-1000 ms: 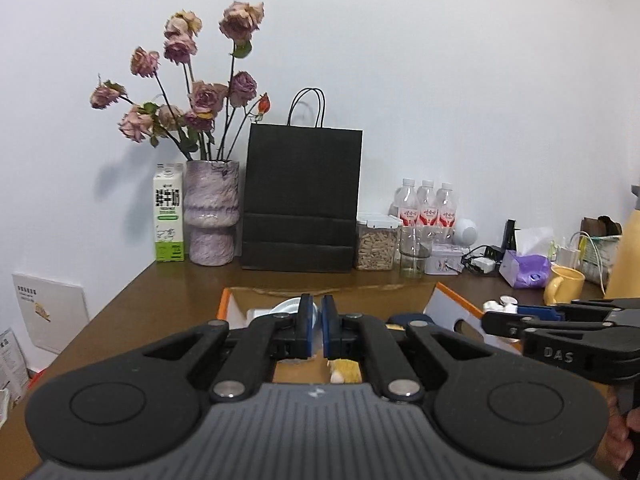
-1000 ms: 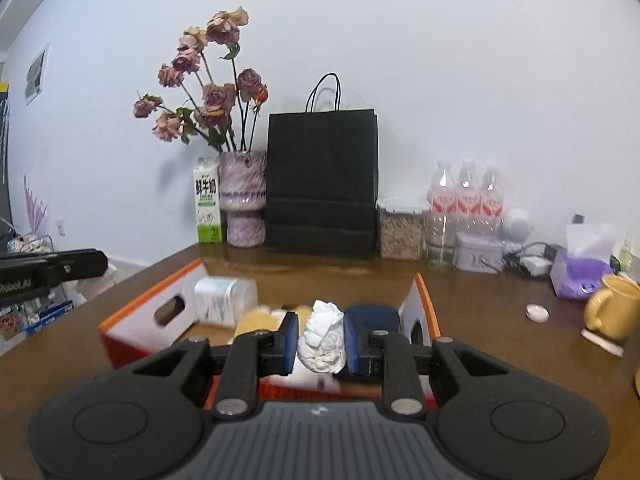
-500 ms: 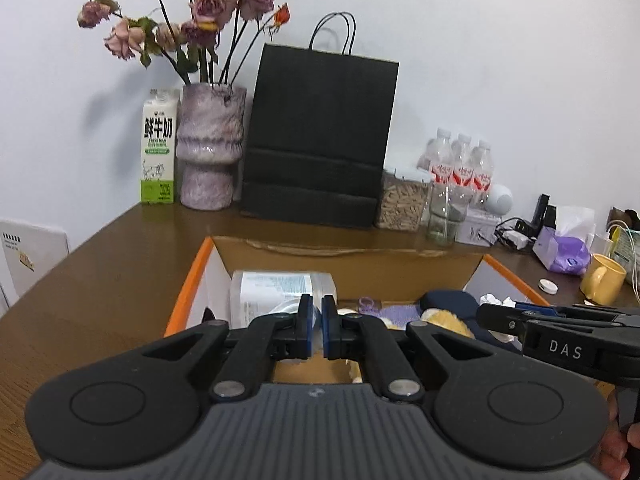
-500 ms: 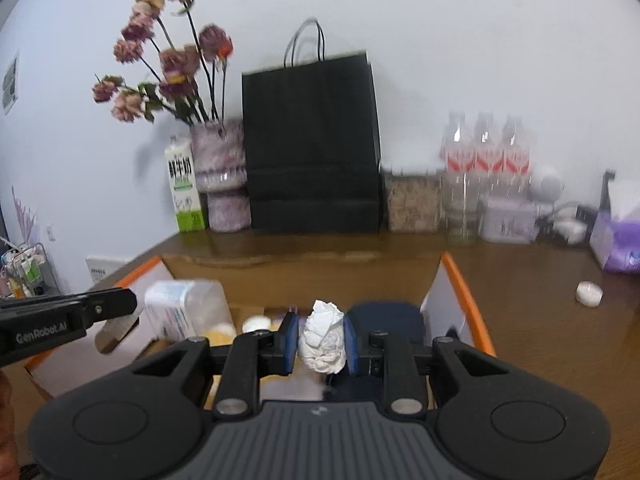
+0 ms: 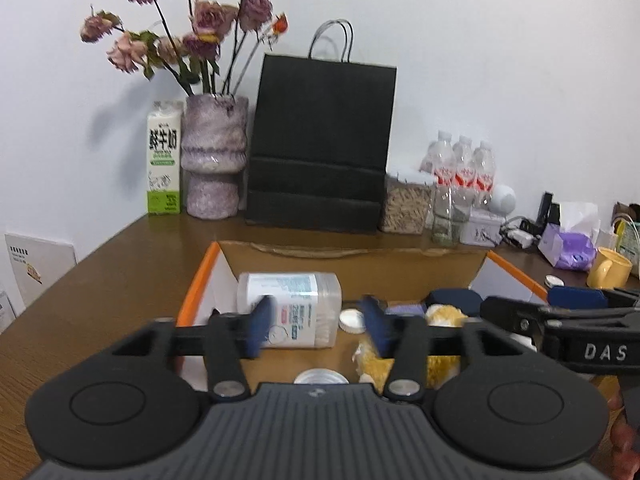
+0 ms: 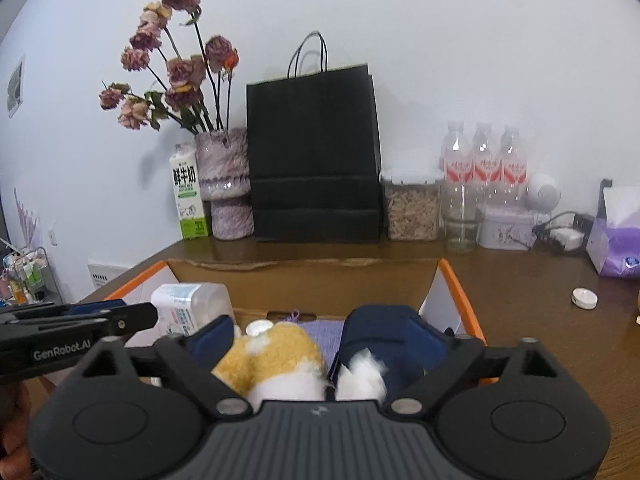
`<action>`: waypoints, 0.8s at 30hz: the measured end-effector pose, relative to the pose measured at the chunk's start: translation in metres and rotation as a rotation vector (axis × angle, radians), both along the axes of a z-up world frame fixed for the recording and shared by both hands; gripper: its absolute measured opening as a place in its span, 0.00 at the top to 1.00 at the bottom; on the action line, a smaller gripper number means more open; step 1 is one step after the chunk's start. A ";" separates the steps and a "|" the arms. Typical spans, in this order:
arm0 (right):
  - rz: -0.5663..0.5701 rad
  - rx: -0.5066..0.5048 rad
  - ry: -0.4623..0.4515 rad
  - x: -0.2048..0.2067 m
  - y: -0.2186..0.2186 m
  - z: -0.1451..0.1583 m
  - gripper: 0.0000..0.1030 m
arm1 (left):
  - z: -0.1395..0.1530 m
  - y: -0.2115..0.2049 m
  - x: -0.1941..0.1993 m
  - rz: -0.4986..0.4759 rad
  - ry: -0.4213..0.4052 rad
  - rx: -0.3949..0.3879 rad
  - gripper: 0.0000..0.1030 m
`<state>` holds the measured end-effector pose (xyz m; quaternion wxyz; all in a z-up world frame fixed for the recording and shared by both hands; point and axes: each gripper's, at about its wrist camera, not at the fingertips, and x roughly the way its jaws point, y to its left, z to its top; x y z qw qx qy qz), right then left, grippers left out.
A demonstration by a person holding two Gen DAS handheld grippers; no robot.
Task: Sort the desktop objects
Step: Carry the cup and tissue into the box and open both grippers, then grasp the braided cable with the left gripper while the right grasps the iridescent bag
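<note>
Both hand-held grippers, right [image 6: 308,356] and left [image 5: 318,326], are just opening, releasing a light, soft tissue wad [image 6: 362,374] into the box [image 6: 304,276].

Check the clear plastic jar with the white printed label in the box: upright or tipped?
Tipped: the clear plastic jar lies on its side inside the orange-edged cardboard box, label text running sideways.

The room is bright with soft, even light. The flowers [image 5: 188,40] throw a pale gray shadow on the white wall [image 5: 480,60]. Both pictures bend at the edges, with dark corners. The blue fingers [image 5: 260,326] look smeared and blurry.
</note>
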<state>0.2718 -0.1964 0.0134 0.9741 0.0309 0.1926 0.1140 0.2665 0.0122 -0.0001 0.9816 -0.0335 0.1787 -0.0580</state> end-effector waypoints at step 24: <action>0.002 -0.026 -0.078 -0.039 -0.001 0.032 0.00 | 0.039 0.002 -0.046 0.077 -0.111 0.049 0.00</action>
